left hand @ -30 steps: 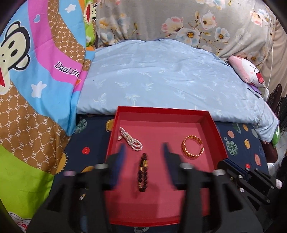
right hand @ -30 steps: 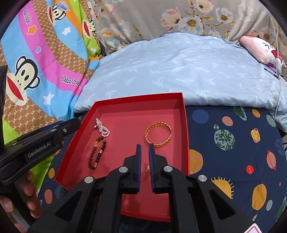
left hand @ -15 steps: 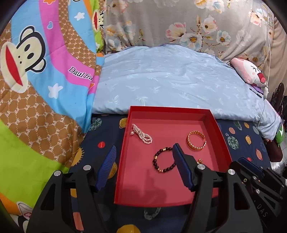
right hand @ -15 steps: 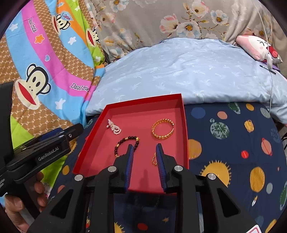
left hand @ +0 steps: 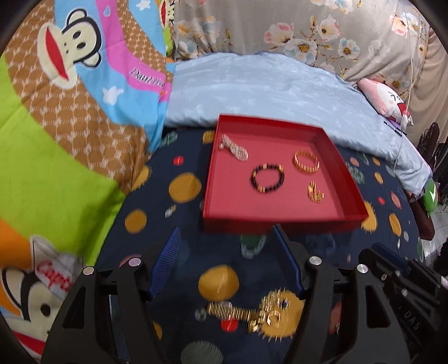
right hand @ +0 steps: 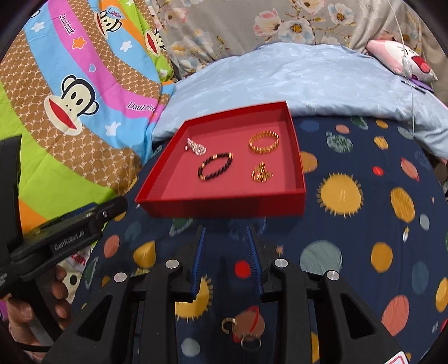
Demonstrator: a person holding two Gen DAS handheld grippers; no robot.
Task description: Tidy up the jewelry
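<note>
A red tray [left hand: 282,222] [right hand: 224,205] lies on the dark planet-print sheet. In it are a pearl piece [left hand: 234,147] [right hand: 196,147], a dark bead bracelet [left hand: 267,178] [right hand: 215,166], a gold bangle [left hand: 306,162] [right hand: 264,142] and a small gold piece [left hand: 315,192] [right hand: 261,172]. My left gripper [left hand: 226,263] is open and empty, in front of the tray. A gold chain piece [left hand: 246,312] lies on the sheet below its fingers. My right gripper [right hand: 226,253] is open and empty, also in front of the tray. Two rings [right hand: 240,333] lie on the sheet below it.
A light blue quilt [left hand: 266,89] lies behind the tray. A monkey-print blanket [left hand: 70,112] is piled at the left. A floral pillow [right hand: 266,25] and a pink plush [right hand: 403,57] are at the back. The left gripper's body [right hand: 64,238] shows at the left of the right wrist view.
Both grippers have pulled back from over the tray to in front of it. The right gripper opened from nearly shut. The bead bracelet went from folded to a round loop.
</note>
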